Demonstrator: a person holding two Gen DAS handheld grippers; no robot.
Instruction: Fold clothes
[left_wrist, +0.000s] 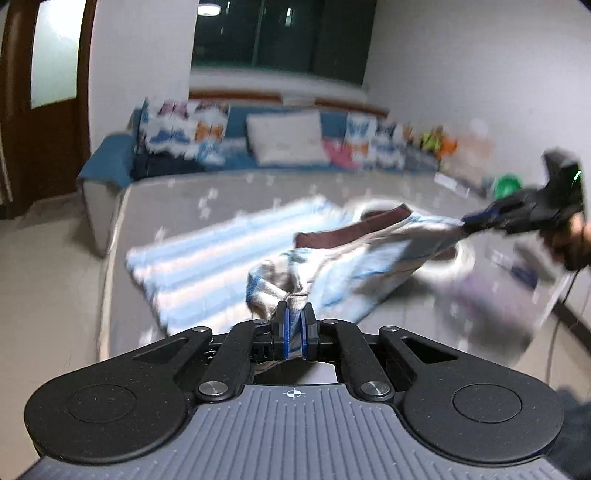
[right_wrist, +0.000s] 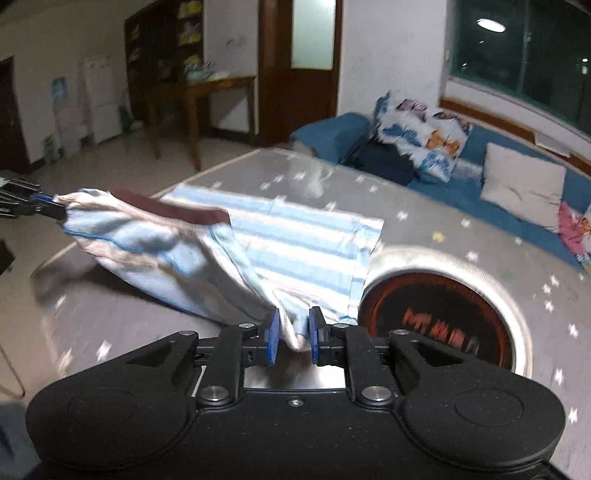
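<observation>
From the left wrist, the left gripper (left_wrist: 294, 318) has its jaws pinched tight on one end of the pale blue garment (left_wrist: 354, 266), stretched blurrily across to the right gripper (left_wrist: 466, 220) above the grey table (left_wrist: 177, 199). From the right wrist, the right gripper's blue pads (right_wrist: 273, 335) clamp bunched cloth, apparently the same garment, beside a round burner (right_wrist: 443, 314), with a striped piece (right_wrist: 295, 240) lying flat behind.

Both wrist views close, facing inward; share garment (left_wrist: 354, 258).

Two grippers (left_wrist: 294, 325) (right_wrist: 291, 334), one striped garment (right_wrist: 295, 251), three cushions (right_wrist: 522, 184).
</observation>
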